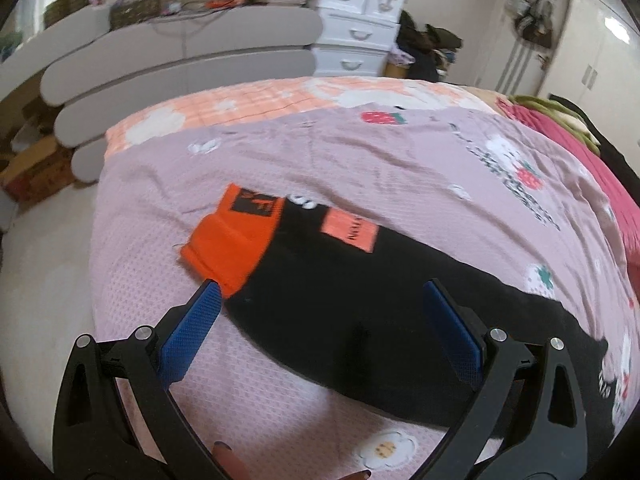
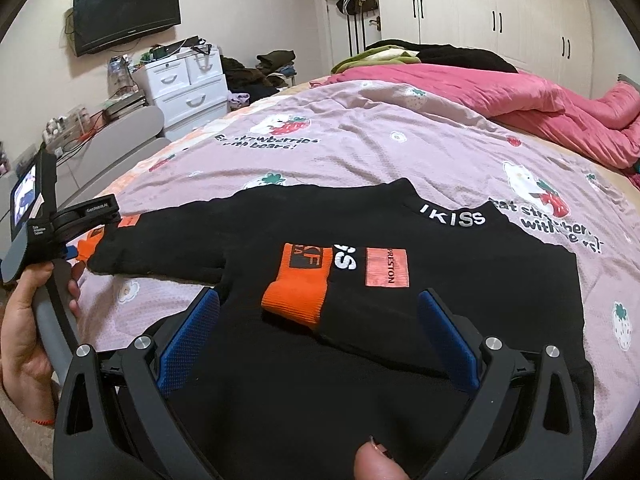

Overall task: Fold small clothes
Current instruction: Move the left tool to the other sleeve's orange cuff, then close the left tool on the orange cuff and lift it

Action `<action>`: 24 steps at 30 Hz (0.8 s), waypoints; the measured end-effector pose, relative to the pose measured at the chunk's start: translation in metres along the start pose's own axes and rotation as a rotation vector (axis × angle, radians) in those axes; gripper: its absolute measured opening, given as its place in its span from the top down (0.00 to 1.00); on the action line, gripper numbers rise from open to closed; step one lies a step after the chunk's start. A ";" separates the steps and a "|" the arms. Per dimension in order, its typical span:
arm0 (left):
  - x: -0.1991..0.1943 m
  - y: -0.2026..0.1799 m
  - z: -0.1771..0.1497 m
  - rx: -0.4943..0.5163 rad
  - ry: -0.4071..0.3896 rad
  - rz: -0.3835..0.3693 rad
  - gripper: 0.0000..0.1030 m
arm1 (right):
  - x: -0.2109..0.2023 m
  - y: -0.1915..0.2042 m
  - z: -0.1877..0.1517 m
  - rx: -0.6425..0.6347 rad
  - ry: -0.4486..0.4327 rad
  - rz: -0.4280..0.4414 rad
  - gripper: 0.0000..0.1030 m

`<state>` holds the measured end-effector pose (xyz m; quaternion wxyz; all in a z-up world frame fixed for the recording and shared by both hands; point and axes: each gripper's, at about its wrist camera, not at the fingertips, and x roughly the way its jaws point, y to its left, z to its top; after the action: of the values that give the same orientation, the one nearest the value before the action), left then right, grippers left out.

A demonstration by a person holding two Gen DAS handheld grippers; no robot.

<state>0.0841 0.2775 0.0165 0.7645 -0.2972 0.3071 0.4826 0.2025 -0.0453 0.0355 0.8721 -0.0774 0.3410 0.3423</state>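
Lying between right hand-held gripper (image 2: 318, 296) fingers, sweater (image 2: 360, 272)

Plenty of open purple bedspread (image 2: 360, 136) beyond the black sweater (image 2: 280, 232), nothing sitting on it. Off to the far right, blocked by a bunched pink quilt (image 2: 520, 96). Left sleeve's orange cuff (image 1: 228, 240) lying close to the bed edge, with the grey headboard (image 1: 180, 72) and white drawers (image 1: 356, 28) well past it. Left gripper (image 1: 320, 300) spread wide over that sleeve; right gripper (image 2: 320, 312) equally wide over the folded-in cuff (image 2: 296, 288). Both low, near the fabric.
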 end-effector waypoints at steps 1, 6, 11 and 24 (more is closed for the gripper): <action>0.002 0.004 0.001 -0.014 0.003 0.008 0.09 | 0.000 0.000 0.000 0.001 0.000 0.000 0.04; 0.018 0.015 0.002 -0.046 0.048 0.022 0.09 | 0.001 0.000 0.000 0.003 0.001 -0.001 0.04; 0.028 0.021 0.000 -0.064 0.084 0.008 0.09 | 0.002 0.001 -0.004 0.004 0.012 -0.014 0.04; 0.048 0.027 -0.004 -0.074 0.057 -0.010 0.09 | -0.009 -0.026 -0.001 0.066 -0.007 -0.036 0.04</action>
<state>0.0749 0.3106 -0.0270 0.7464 -0.3404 0.3094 0.4809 0.2140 -0.0705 0.0378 0.8813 -0.0537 0.3476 0.3155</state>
